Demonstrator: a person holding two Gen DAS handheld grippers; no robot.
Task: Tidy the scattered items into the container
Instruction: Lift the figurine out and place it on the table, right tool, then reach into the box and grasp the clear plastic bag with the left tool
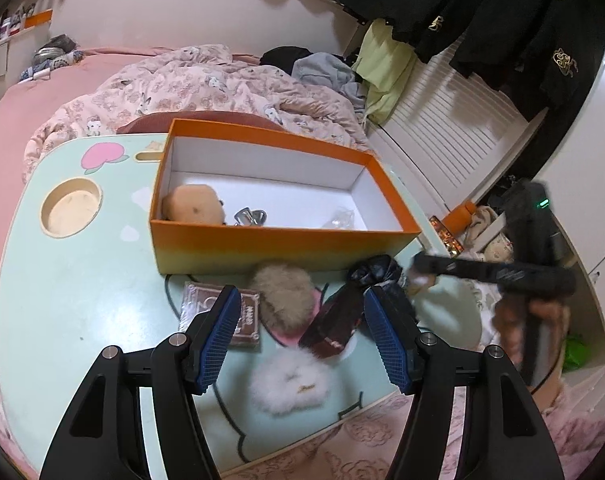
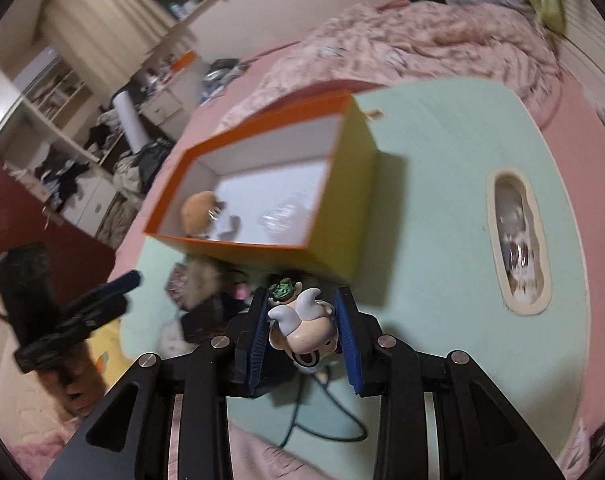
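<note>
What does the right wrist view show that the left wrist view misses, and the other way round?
Right wrist only: the right tool shut on a small figurine, and an oval slot in the table top.

Left wrist only: the left tool open and empty over a white fluffy item, a tan pompom and a brown packet; a round cup recess.

Both: the orange box holding a tan plush, on the mint table.

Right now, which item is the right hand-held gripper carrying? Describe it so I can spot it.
Find the orange box on the mint table. Just in front of it, the right hand-held gripper clamps a small cartoon figurine: hard and glossy with a cream head, unlike the fluffy items nearby.
</note>
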